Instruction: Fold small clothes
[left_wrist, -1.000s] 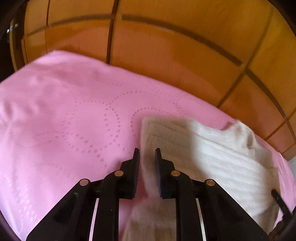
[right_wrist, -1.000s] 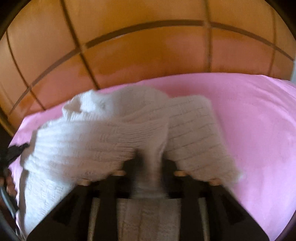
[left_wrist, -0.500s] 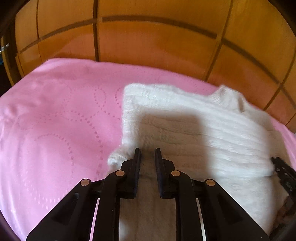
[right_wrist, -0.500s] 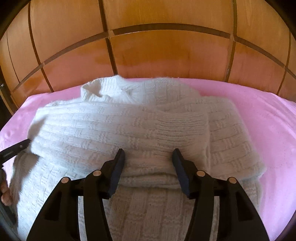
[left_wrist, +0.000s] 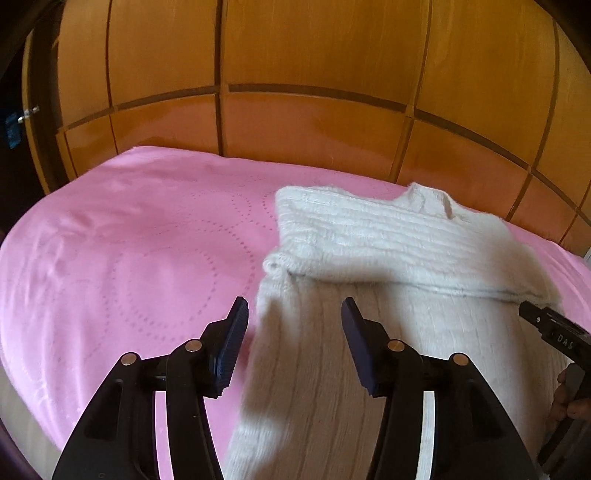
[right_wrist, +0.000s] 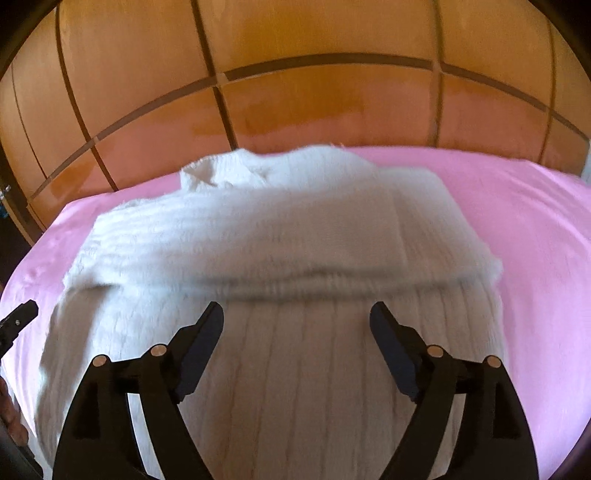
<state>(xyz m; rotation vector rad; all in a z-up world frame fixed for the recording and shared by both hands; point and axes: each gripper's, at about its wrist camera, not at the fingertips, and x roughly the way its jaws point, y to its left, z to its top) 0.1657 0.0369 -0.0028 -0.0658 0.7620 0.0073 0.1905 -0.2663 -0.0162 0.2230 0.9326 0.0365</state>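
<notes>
A white knit sweater (left_wrist: 388, 258) lies on the pink bedspread (left_wrist: 129, 258), its lower part folded up over the body, collar at the far end. In the right wrist view the sweater (right_wrist: 280, 240) fills the middle. My left gripper (left_wrist: 294, 314) is open and empty, over the sweater's left edge. My right gripper (right_wrist: 296, 317) is open wide and empty, above the sweater just short of the fold edge. The right gripper's tip also shows at the right edge of the left wrist view (left_wrist: 546, 325).
A glossy orange wooden headboard (left_wrist: 314, 122) with dark grooves stands right behind the bed. The pink bedspread (right_wrist: 535, 240) extends to the right of the sweater and widely to its left. A dark doorway lies at far left (left_wrist: 14, 166).
Both grippers carried the sweater's hem forward and laid it over the body. The right gripper opened first, then the left. Both have drawn back from the fold.
</notes>
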